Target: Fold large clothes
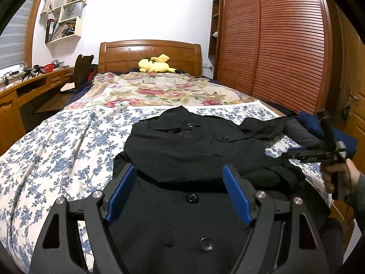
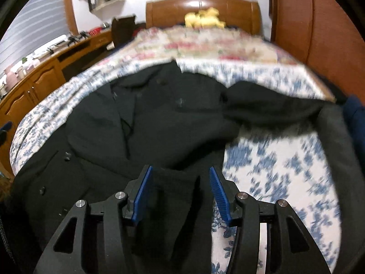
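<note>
Bedroom walls in white frame a wooden headboard [image 1: 150,56], with a louvred wooden wardrobe [image 1: 273,45] along the right side and a wooden desk [image 1: 29,86] on the left below white wall shelves [image 1: 66,16]. On the bed, a blue-and-white floral sheet [image 1: 57,141] covers the near half and a red-flowered cover [image 1: 159,89] the far half, where a yellow plush toy [image 1: 156,64] lies against the headboard.

A black buttoned coat [image 1: 182,146] lies spread on the blue floral sheet, collar toward the headboard, 1 sleeve [image 1: 262,125] stretched out to the right toward a dark blue folded garment [image 1: 319,127] and a grey one [image 1: 301,134] at the bed's right edge.

The left gripper [image 1: 179,173] hangs over the coat's lower front, its 2 blue pads [image 1: 121,194] spread wide apart with only fabric and buttons seen between them; nothing is pinched. In the left wrist view the right gripper [image 1: 294,153] appears at the right edge, held in a hand [image 1: 337,178] above the coat's right side.

From the right wrist view, which is motion-blurred, the right gripper [image 2: 180,172] has its blue pads [image 2: 142,196] parted, and a fold of the black coat [image 2: 159,125] lies between them without being clamped. Bare floral sheet [image 2: 273,171] shows just right of that fold.
</note>
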Demonstrator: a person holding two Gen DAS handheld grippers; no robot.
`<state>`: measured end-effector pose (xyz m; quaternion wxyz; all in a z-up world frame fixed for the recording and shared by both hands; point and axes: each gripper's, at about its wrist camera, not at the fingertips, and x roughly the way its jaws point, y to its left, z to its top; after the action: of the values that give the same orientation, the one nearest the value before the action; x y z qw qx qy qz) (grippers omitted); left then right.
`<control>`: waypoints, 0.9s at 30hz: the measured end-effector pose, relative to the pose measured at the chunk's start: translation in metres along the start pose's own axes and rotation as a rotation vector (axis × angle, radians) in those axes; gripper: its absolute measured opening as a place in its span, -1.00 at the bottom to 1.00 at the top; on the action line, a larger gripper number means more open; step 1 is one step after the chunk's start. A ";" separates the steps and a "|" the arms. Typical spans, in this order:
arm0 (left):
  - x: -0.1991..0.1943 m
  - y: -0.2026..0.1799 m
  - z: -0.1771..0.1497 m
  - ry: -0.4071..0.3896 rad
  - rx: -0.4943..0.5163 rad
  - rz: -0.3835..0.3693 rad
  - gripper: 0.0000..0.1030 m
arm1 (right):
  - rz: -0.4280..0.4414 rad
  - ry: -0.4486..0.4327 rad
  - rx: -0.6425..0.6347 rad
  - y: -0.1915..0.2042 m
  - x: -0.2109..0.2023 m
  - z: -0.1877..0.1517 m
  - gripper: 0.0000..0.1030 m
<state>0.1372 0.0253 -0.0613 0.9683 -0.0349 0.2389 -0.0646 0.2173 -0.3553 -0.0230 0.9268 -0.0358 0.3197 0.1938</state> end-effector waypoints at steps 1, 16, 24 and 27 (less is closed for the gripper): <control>-0.001 0.001 0.000 -0.001 -0.003 0.000 0.53 | 0.011 0.028 0.008 -0.001 0.006 -0.002 0.03; -0.002 0.008 -0.001 -0.003 -0.014 -0.001 0.53 | 0.027 -0.201 -0.153 0.049 -0.067 -0.012 -0.93; -0.003 0.005 -0.003 -0.001 -0.005 -0.015 0.53 | 0.095 -0.142 -0.190 0.077 -0.105 -0.072 -0.93; -0.001 0.001 -0.005 0.010 0.004 -0.020 0.53 | 0.119 -0.111 -0.171 0.074 -0.114 -0.085 -0.93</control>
<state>0.1345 0.0266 -0.0654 0.9665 -0.0349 0.2430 -0.0750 0.0578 -0.3420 -0.0167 0.9236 -0.0851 0.2516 0.2765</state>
